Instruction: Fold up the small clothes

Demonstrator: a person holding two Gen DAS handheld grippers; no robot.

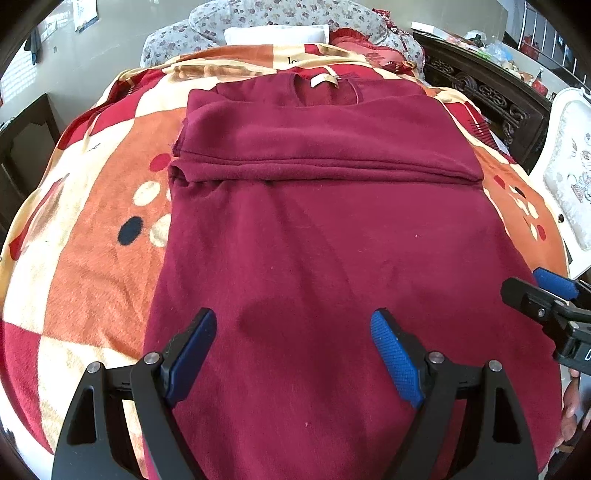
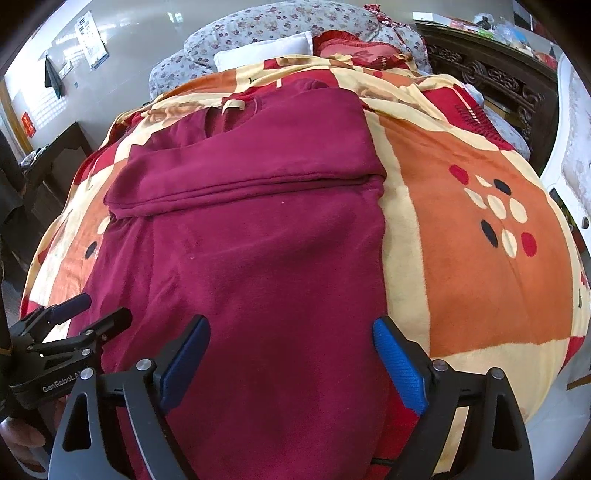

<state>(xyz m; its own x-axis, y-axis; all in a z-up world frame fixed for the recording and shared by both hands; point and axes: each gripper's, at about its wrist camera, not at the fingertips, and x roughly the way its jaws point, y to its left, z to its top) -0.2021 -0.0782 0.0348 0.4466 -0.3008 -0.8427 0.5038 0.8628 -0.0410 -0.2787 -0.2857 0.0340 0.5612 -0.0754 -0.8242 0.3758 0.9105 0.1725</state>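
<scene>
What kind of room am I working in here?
Most likely a home bedroom. The maroon garment lies on a patterned blanket spread over a bed, with a white pillow and floral bedding at the far end, and carved dark wood furniture alongside.

A patterned blanket (image 1: 92, 258) is covering the bed, with a floral quilt (image 2: 258, 26) and white pillow (image 1: 277, 35) lying at its head. Daylight is reflecting off the pale wall (image 2: 129, 55). A carved dark cabinet (image 1: 487, 96) is standing alongside.
</scene>
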